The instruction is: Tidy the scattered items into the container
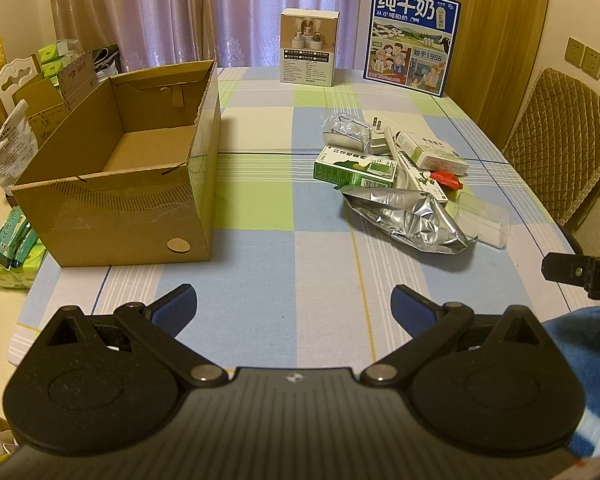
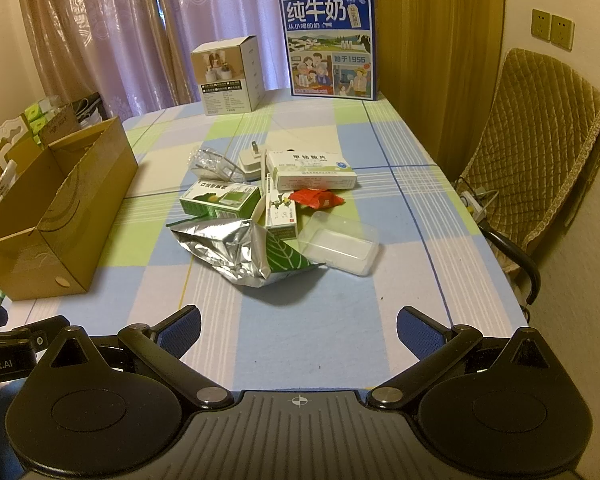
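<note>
An open cardboard box (image 1: pixel 112 200) (image 2: pixel 60 216) stands on the left of the checked tablecloth, nothing visible inside it. To its right lies a heap: a silver foil bag (image 1: pixel 408 216) (image 2: pixel 228 252), a green carton (image 1: pixel 354 168) (image 2: pixel 220 200), a white medicine box (image 1: pixel 432 152) (image 2: pixel 312 170), a red wrapper (image 1: pixel 446 179) (image 2: pixel 318 199), a clear plastic tray (image 1: pixel 484 220) (image 2: pixel 340 248), a white plug adapter (image 1: pixel 380 140) (image 2: pixel 250 164) and a clear crumpled packet (image 1: pixel 346 128) (image 2: pixel 212 160). My left gripper (image 1: pixel 294 306) and right gripper (image 2: pixel 298 328) hover open near the table's front edge, nothing between their fingers.
A white product box (image 1: pixel 309 46) (image 2: pixel 230 76) and a blue milk carton case (image 1: pixel 412 38) (image 2: pixel 330 46) stand at the table's far end. A quilted chair (image 1: pixel 560 140) (image 2: pixel 540 152) sits at the right. Green packs (image 1: pixel 12 248) and bags crowd the left beyond the table.
</note>
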Motion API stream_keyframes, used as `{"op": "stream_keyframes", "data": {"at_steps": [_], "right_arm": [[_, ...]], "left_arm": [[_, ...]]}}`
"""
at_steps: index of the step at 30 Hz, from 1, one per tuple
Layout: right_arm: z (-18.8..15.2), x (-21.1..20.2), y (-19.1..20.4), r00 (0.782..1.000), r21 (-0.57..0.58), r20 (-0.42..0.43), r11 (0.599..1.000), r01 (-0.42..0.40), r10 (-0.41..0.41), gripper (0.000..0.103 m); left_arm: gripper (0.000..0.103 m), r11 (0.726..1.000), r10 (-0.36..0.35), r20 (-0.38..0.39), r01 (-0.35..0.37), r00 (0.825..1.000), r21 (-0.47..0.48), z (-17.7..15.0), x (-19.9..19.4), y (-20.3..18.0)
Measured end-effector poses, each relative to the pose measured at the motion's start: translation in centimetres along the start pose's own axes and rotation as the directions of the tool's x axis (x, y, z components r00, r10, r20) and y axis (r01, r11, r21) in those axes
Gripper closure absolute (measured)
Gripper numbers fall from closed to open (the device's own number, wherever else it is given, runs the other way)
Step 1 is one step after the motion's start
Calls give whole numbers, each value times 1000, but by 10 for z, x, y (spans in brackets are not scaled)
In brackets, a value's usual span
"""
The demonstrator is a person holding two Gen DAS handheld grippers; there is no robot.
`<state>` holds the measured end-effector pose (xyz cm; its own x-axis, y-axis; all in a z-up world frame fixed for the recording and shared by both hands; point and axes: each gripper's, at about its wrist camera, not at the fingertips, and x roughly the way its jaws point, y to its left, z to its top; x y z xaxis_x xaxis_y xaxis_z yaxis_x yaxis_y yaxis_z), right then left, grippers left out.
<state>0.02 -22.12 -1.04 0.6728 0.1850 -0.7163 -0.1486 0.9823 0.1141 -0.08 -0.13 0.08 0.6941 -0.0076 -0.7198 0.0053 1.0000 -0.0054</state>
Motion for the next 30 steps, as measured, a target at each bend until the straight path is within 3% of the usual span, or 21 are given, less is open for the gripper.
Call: {"op": "stream_keyframes", "data": {"at_steps": [17, 25, 30], "right_arm": [[2, 3, 4, 1000, 9, -16, 1000, -9, 9, 2], [11, 1, -10, 995, 84, -42, 993, -84, 88, 2], [33, 0, -15, 992, 23, -9, 992, -126, 126, 2]], "left_arm": [[2, 1000, -4, -4, 4, 1000, -3, 1, 2, -2], [2, 999, -50, -37, 49, 998, -2, 2, 6, -6], [2, 997, -81, -72, 82, 994, 15, 10, 10, -3]]}}
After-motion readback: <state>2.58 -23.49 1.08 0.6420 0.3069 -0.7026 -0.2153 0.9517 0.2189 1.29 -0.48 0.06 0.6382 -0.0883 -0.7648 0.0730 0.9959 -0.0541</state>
